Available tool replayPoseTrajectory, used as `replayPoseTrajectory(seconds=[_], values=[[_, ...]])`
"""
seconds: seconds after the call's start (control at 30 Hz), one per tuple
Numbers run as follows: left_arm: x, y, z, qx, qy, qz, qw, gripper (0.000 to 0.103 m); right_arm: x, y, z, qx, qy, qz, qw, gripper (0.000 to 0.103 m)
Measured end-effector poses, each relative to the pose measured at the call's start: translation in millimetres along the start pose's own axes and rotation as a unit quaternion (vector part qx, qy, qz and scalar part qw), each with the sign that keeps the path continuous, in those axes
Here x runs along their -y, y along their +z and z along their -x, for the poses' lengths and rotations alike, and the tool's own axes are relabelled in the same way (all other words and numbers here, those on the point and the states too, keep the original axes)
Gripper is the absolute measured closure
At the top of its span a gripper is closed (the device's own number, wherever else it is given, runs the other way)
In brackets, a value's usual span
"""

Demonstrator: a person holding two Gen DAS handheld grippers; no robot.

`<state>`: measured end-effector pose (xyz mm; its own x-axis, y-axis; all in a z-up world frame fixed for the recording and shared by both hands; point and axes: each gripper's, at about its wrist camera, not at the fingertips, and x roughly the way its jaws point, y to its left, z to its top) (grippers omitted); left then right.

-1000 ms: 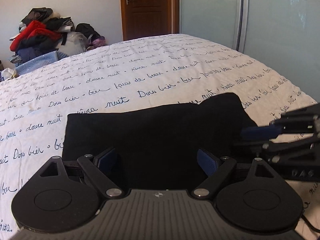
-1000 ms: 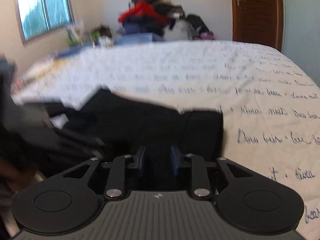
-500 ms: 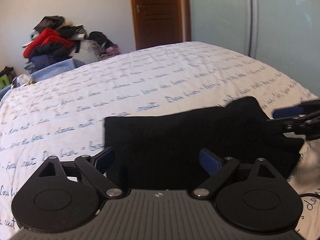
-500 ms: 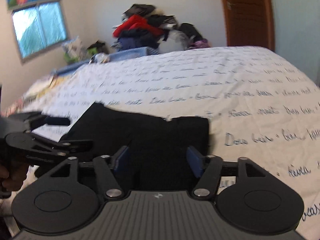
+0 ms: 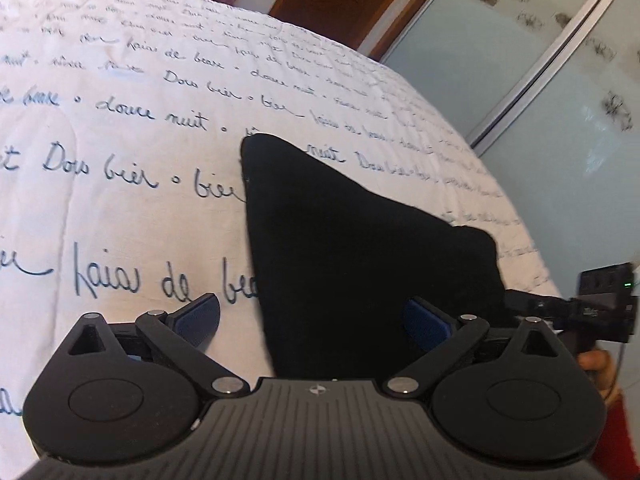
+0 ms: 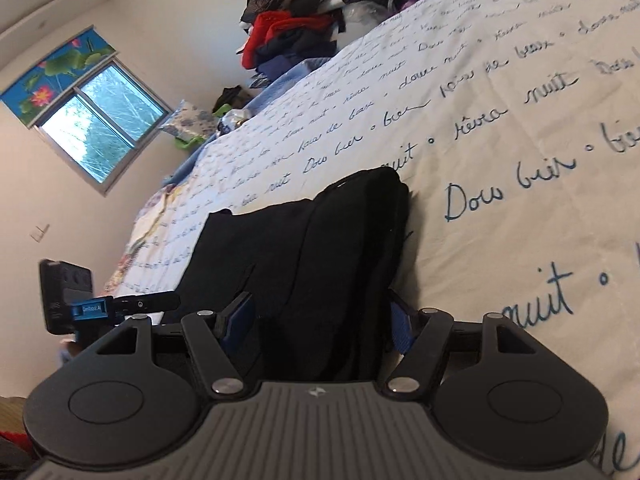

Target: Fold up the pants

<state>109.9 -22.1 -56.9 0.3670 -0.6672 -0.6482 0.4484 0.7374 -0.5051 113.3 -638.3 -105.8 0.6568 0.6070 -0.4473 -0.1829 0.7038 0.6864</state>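
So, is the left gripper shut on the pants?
No, the left gripper is wide open, its fingers apart around the pants.

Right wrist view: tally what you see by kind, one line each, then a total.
Black pants: 1
Bedspread with blue script: 1
Heap of clothes: 1
Window: 1
Grippers: 2, right gripper and left gripper
Total: 6

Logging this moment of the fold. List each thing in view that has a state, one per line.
Black pants: folded into a compact bundle, lying on the bed.
Left claw: open, fingers either side of the pants' near edge.
Right claw: open around the bundle's end, not clamped.
Bedspread: spread flat.
Clothes pile: heaped, unfolded.
Window: looks shut.
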Motion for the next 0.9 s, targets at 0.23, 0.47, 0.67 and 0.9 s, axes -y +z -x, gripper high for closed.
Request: replayPoseTrajectory(seconds=[0.23, 0.47, 0.67, 0.9], values=[[16, 2, -14, -0.015, -0.038, 0.006, 0.9992, 0.007, 0, 11, -23, -0.020, 0.044, -0.005, 0.999, 0.034], [70, -13, -31, 0.007, 0.123, -0.113, 0.9858, 0.018, -6, 8, -31, -0.004, 0.040, -0.001, 0.999, 0.036], [79, -14, -37, 0.018, 0.148, -0.126, 0.9807, 0.017, -1, 5, -28, 0.005, 0.029, -0.014, 0.999, 0.051], [76, -16, -31, 0.023, 0.147, -0.123, 0.9812, 0.022, -3, 4, -27, 0.010, 0.021, -0.011, 1.000, 0.053]])
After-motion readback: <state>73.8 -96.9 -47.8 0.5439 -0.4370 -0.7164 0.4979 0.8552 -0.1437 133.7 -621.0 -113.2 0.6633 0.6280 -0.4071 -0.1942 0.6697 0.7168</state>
